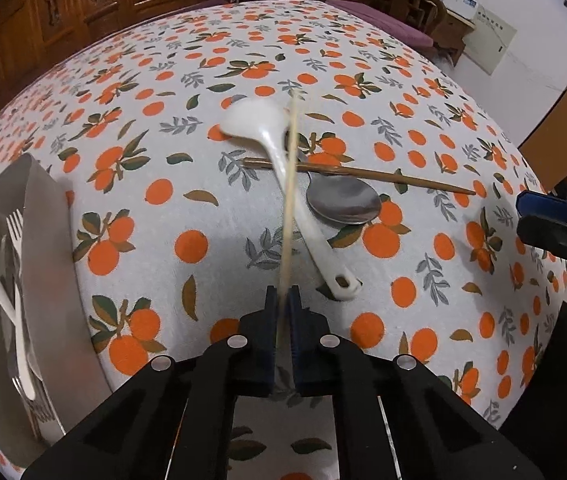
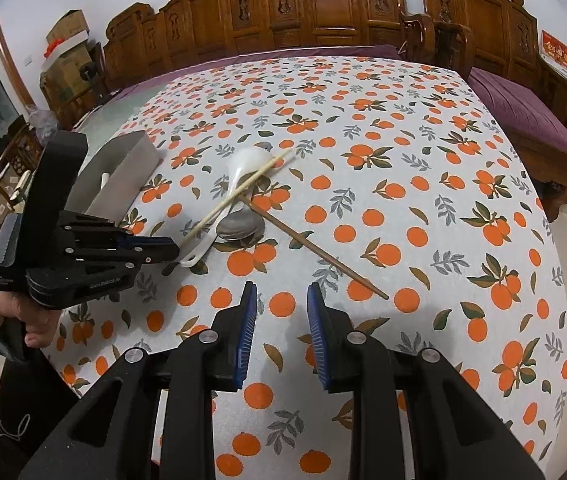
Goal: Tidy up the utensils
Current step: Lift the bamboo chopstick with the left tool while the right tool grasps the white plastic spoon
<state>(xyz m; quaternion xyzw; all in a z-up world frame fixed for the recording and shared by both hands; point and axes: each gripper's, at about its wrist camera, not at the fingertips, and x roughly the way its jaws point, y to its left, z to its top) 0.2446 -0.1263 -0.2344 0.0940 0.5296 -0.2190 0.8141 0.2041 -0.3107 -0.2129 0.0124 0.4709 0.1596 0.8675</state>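
this is a room in a home. a tabletop (image 2: 423, 152) wears a cloth printed with oranges, carved wooden benches (image 2: 323, 12) with purple cushions (image 2: 523, 116) stand along the wall, and cardboard boxes (image 2: 67, 52) are stacked in one corner.

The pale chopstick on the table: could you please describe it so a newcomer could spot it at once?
On the orange-print tablecloth, find the utensil pile at its middle. The pale chopstick slants over the white ladle, its near end pinched in the left gripper. The brown chopstick beside it is darker and lies free.
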